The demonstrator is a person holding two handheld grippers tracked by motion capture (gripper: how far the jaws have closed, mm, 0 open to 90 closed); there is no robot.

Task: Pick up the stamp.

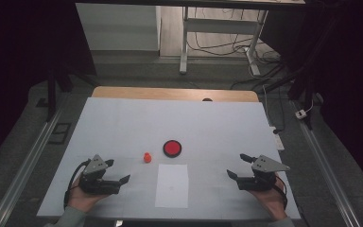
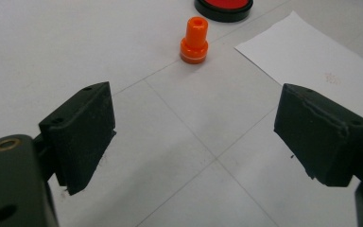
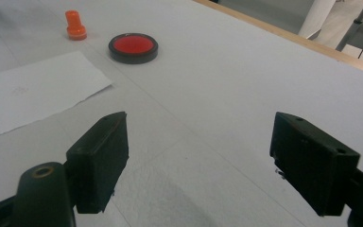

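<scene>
We hold the left gripper (image 1: 118,171) low over the near left part of the table (image 1: 123,118), its jaws spread wide with nothing between them. In the left gripper view the bare tabletop shows between the two black pads, and the orange stamp (image 2: 194,40) stands upright ahead of them, well apart from both.

We hold the right gripper (image 1: 239,165) at the near right, jaws also wide apart and empty.

From above, the stamp (image 1: 147,157) stands near the middle of the table, just left of the round red ink pad (image 1: 172,148) and apart from it. A white sheet of paper (image 1: 172,185) lies flat nearer to us, between the two grippers. In the right gripper view the pad (image 3: 133,47) sits beyond the paper's (image 3: 33,92) far corner, with the stamp (image 3: 75,25) farther off.
</scene>
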